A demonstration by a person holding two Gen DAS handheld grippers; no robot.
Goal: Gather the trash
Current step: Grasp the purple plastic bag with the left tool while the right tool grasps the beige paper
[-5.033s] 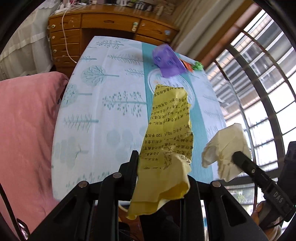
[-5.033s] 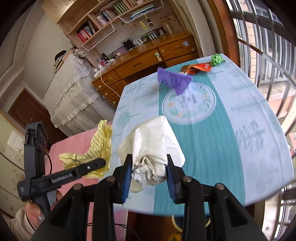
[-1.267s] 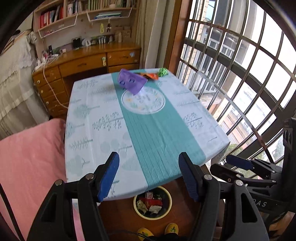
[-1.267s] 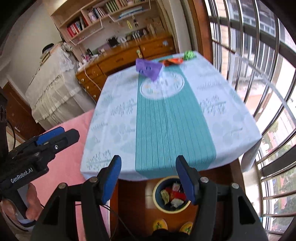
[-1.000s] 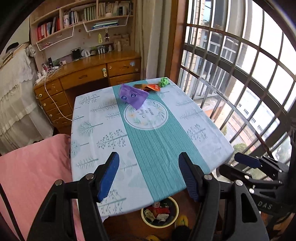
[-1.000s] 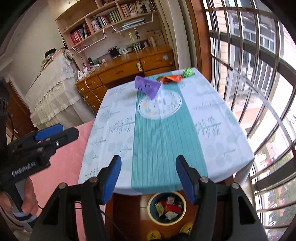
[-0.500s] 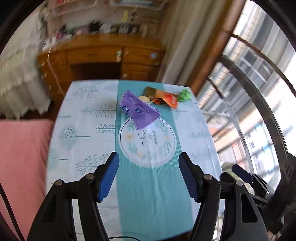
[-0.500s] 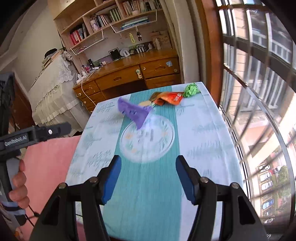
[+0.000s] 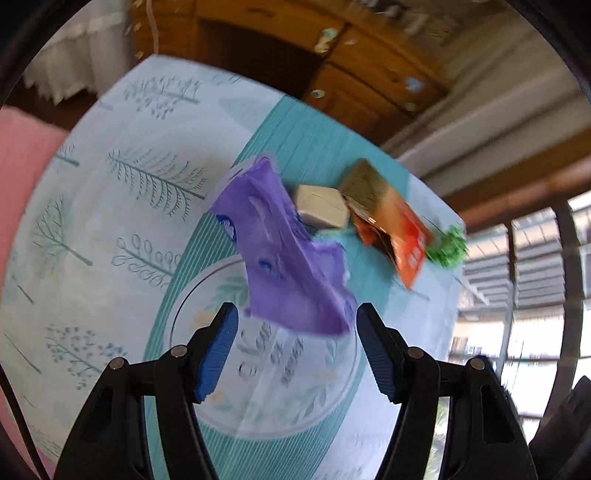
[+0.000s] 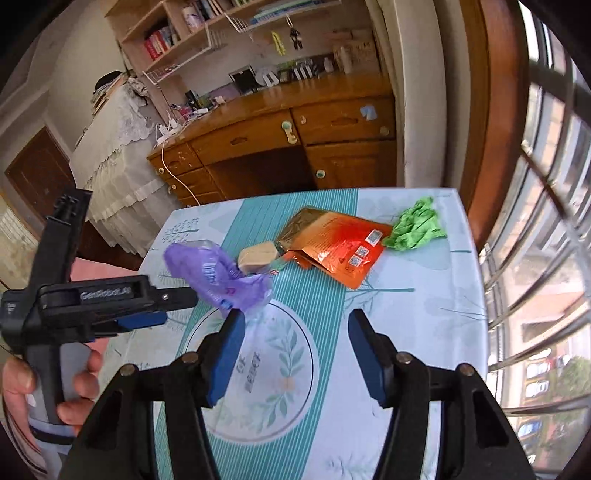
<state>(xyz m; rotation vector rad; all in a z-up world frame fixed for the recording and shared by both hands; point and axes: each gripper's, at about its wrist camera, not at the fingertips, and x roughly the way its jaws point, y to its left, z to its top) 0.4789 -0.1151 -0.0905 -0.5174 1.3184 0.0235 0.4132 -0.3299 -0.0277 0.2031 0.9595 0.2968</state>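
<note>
A crumpled purple plastic wrapper (image 9: pixel 288 258) (image 10: pixel 218 277) lies on the tablecloth (image 9: pixel 110 229), just ahead of my open, empty left gripper (image 9: pixel 295 347). Behind it lie a small beige box (image 9: pixel 321 210) (image 10: pixel 256 256), an orange-red foil packet (image 9: pixel 391 229) (image 10: pixel 340 247) and a crumpled green wrapper (image 9: pixel 448 249) (image 10: pixel 415 225). My right gripper (image 10: pixel 295 354) is open and empty above the table's round print, nearer than the packet. The left gripper also shows in the right wrist view (image 10: pixel 162 306), beside the purple wrapper.
A wooden desk with drawers (image 10: pixel 280 147) stands behind the table, with bookshelves (image 10: pixel 207 33) above. A barred window (image 10: pixel 546 192) runs along the right. A lace-covered piece of furniture (image 10: pixel 114 155) stands at the back left. Pink fabric (image 9: pixel 22 155) lies left of the table.
Both grippers have moved forward over the table toward the trash at its far end. The purple wrapper now lies just ahead of the left gripper. The floor bin has left view.
</note>
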